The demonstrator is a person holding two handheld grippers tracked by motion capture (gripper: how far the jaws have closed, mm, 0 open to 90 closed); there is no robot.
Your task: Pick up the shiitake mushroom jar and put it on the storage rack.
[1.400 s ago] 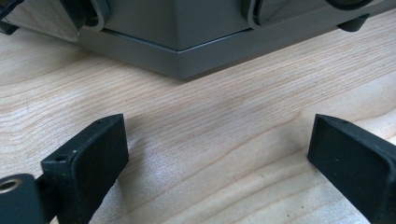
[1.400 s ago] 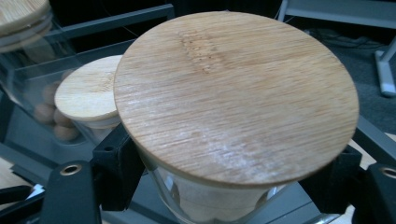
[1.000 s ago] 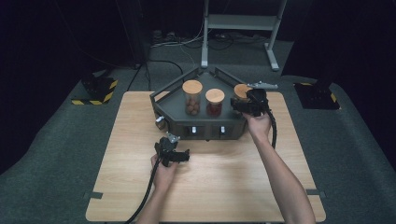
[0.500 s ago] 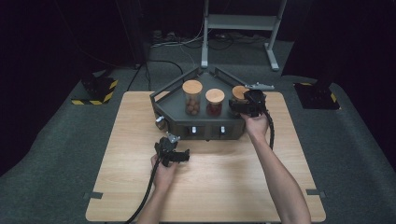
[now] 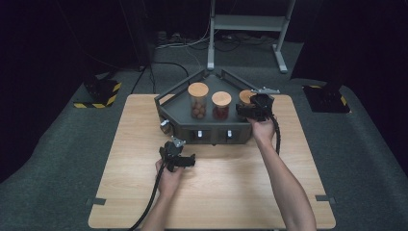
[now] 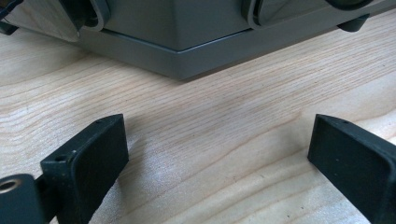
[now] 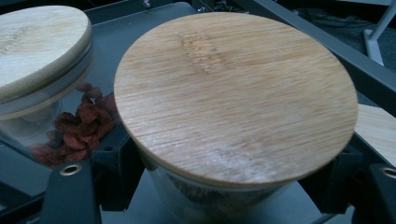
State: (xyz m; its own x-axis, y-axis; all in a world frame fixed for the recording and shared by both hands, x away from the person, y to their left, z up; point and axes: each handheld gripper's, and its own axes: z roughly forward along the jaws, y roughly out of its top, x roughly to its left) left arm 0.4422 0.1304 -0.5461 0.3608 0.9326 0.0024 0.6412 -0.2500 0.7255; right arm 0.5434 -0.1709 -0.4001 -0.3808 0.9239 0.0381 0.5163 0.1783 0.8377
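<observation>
Nothing's shifted lately: right gripper stays clamped on the rightmost jar in the tray, ready to lift; left gripper idles wide open, empty, before it.

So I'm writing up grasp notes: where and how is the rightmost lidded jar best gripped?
Grip the jar on its glass wall just under the overhanging bamboo lid, coming level from the person's side, as the right gripper does. It stands upright, and the wide flat lid likely offers no purchase.

A light wooden table stands on grey carpet in a dark room, with a white metal stand at twelve o'clock, cables at eleven, and yellow-black striped blocks at ten.
</observation>
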